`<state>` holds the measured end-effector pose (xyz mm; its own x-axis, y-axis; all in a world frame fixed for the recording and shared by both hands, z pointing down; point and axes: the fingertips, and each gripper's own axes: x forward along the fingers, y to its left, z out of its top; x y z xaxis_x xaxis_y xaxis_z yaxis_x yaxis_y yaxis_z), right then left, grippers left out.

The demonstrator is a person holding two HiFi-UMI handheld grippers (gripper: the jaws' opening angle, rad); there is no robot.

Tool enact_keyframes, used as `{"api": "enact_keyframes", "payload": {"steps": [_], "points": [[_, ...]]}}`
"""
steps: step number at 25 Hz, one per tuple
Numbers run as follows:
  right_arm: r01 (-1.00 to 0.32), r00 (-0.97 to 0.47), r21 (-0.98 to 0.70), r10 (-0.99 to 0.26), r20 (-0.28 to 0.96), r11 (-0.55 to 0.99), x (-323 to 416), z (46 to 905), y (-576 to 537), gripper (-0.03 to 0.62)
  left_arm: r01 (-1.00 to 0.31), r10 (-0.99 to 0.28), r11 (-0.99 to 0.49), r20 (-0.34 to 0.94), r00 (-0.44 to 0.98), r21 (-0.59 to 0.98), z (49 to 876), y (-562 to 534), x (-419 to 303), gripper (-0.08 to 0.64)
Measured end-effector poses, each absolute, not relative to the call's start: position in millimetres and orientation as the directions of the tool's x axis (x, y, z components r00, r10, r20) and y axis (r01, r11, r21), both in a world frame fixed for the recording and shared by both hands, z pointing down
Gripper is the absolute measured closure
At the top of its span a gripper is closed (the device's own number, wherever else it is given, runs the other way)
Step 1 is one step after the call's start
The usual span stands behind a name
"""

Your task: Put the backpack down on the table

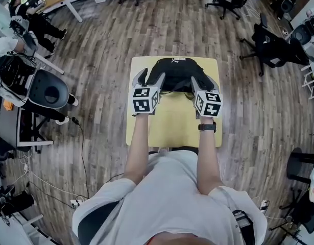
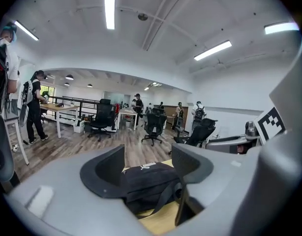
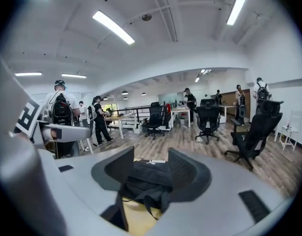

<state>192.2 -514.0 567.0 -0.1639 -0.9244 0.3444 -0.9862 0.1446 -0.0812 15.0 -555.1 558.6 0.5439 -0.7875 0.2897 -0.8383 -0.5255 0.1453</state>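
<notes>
- Snagging is the main worry: loose straps (image 2: 165, 198) trail off the near side of the backpack (image 1: 175, 74), toward both tools. A jaw tip that dips or sweeps across them could hook one and drag the backpack along the table (image 1: 172, 126).
- Second worry: the backpack lies at the far end of the yellow top, its upper edge close to the far rim. A tug or nudge away from the person could tip it over that rim.
- On the left gripper (image 1: 150, 78) the fingers (image 2: 109, 168) are spread with nothing pinched. The backpack shows through the gap but lies lower and beyond, apart from the pads.
- On the right gripper (image 1: 202, 83) the fingers (image 3: 119, 168) are spread too, and empty. The backpack is likewise lower and farther off, with no contact visible.
- Judgement: the backpack looks set down, and a clean withdrawal is what's left.
</notes>
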Motion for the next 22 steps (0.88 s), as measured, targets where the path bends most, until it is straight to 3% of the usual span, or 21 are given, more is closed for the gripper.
{"api": "enact_keyframes", "payload": {"steps": [13,22], "points": [[-0.992,-0.120,0.024,-0.984,0.133,0.124,185,466,-506,0.506,-0.859,-0.848,-0.507,0.137,0.511,0.067,479,-552,9,0.387],[-0.995,-0.042,0.089,-0.999,-0.002,0.042,186,415,-485,0.555,-0.862,-0.859,-0.506,0.072,0.507,0.038,453,-538,4,0.480]]}}
